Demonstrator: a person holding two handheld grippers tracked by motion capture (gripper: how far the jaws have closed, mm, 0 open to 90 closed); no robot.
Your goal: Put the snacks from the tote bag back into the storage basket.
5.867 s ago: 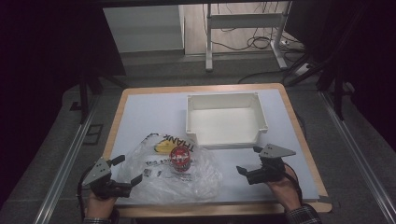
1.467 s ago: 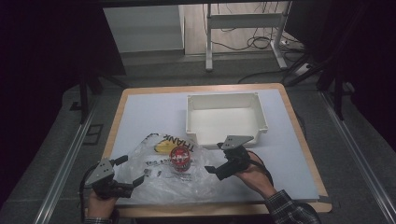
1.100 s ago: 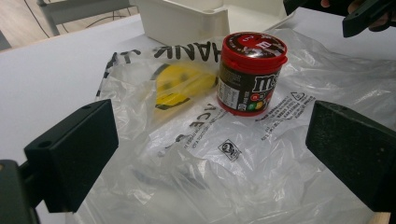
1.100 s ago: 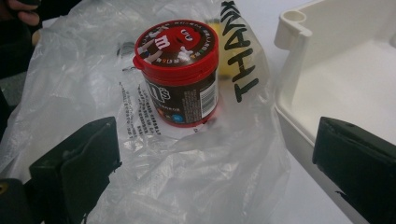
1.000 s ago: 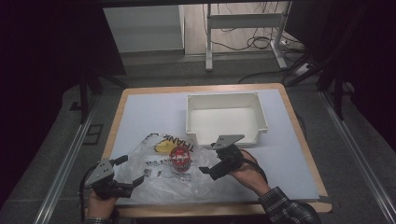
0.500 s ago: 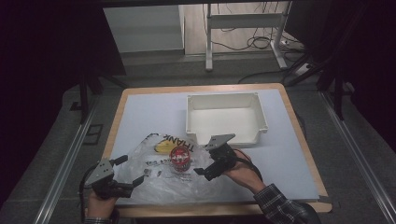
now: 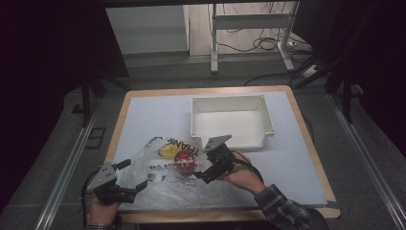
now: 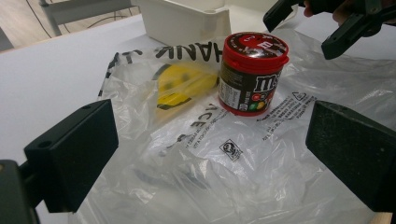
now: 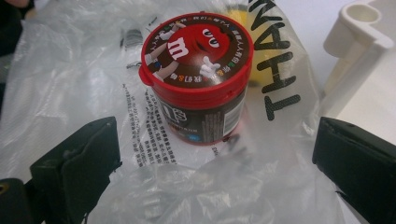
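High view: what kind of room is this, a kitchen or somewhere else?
Probably a lab or workshop, not a kitchen. The table stands alone on a grey floor with metal rails alongside, cables lie loose on the floor behind it, and a person works with tongs in a dark room.
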